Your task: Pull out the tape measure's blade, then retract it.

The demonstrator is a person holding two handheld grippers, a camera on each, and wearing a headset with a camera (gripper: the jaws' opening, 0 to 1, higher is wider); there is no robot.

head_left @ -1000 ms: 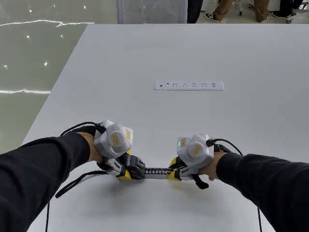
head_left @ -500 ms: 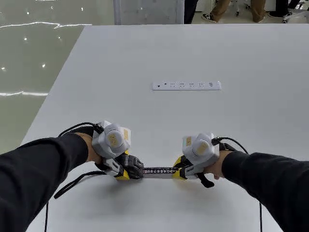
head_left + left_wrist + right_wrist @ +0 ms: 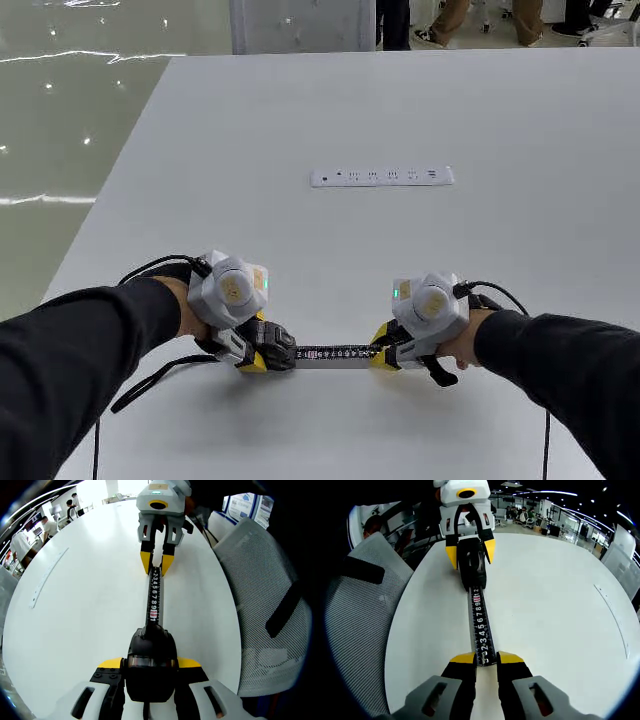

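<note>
A black tape measure case (image 3: 150, 660) (image 3: 274, 346) (image 3: 471, 562) lies near the table's front edge, with my left gripper (image 3: 253, 357) (image 3: 150, 664) shut on it. Its blade (image 3: 335, 353) (image 3: 154, 595) (image 3: 481, 630), black with white numbers, runs flat along the table to the right. My right gripper (image 3: 385, 358) (image 3: 485, 659) is shut on the blade's end. The two grippers face each other, so the right one (image 3: 156, 562) appears beyond the blade in the left gripper view and the left one (image 3: 469, 547) in the right gripper view.
A white power strip (image 3: 381, 177) lies mid-table, well beyond the grippers. The white table (image 3: 400, 110) stretches far ahead. A grey mesh chair (image 3: 265, 605) (image 3: 355, 615) stands at the near edge. Black cables (image 3: 150, 380) trail from the grippers. People stand at the far end (image 3: 470, 15).
My right gripper has moved to the right with the blade's end, so more blade is out. The left gripper and case have stayed put.
</note>
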